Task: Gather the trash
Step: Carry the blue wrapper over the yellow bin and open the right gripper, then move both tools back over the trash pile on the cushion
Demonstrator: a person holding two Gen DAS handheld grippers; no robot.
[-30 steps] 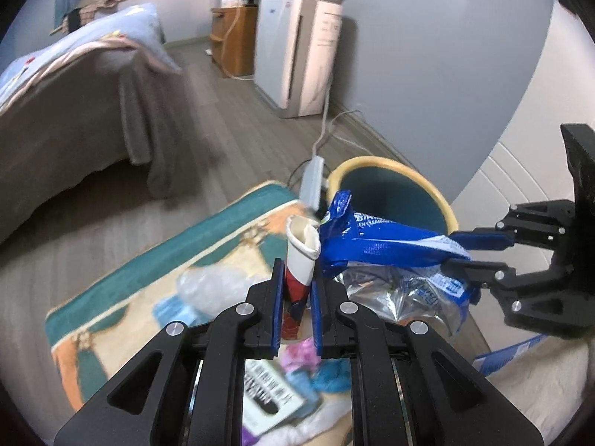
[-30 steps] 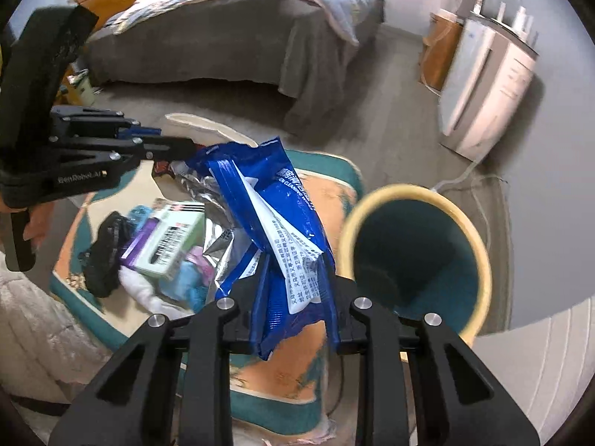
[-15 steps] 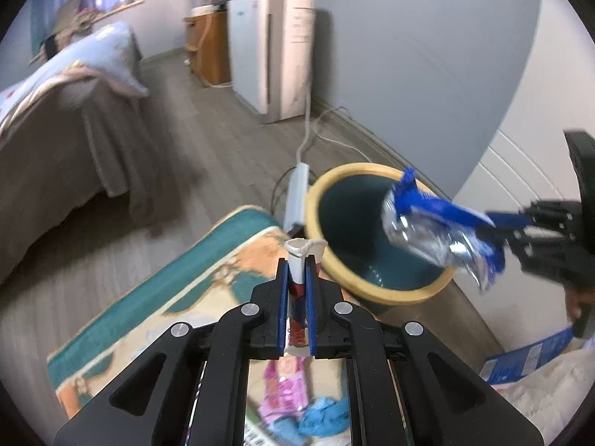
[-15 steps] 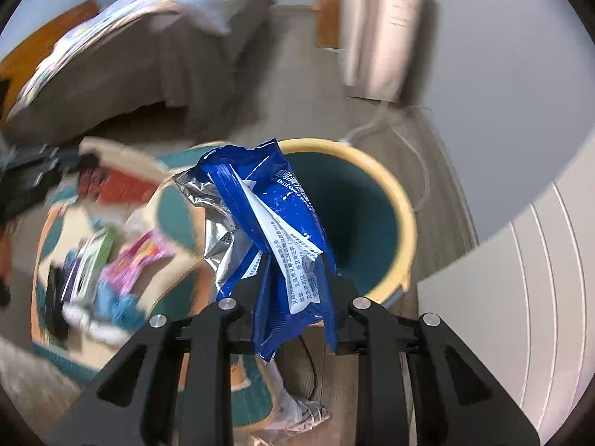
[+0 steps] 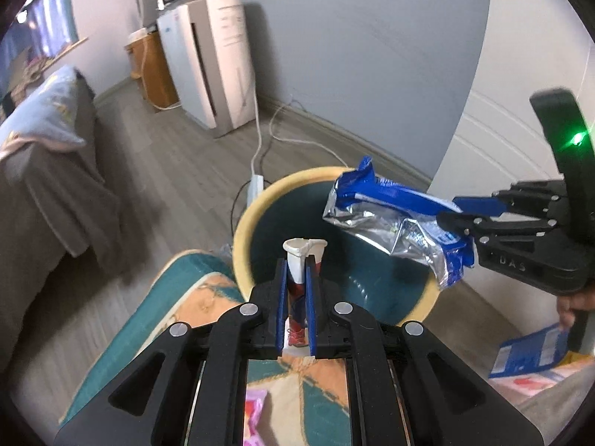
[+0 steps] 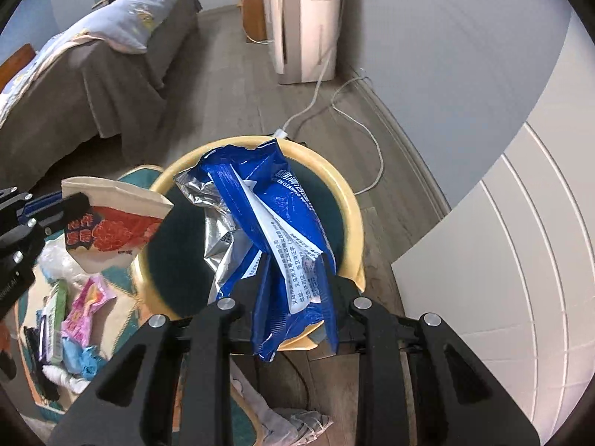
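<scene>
Both grippers hold trash over the yellow-rimmed bin (image 6: 349, 223).

The left gripper (image 5: 296, 278) is clamped tight on a flattened red-and-white paper cup (image 5: 299, 260), which hangs at the bin's near-left rim, partly over the opening. The right gripper (image 6: 295, 271) is pinched narrowly on a crumpled blue-and-silver wrapper (image 6: 267, 219), held directly above the bin's dark teal inside. Left of the bin, on a patterned rug (image 6: 126, 312), lie more scraps: a pink packet (image 6: 87, 303), a green box (image 6: 55, 319) and a blue wad (image 6: 83, 362).

Home bedroom: bed (image 6: 93, 74), rug (image 5: 178, 297).
</scene>
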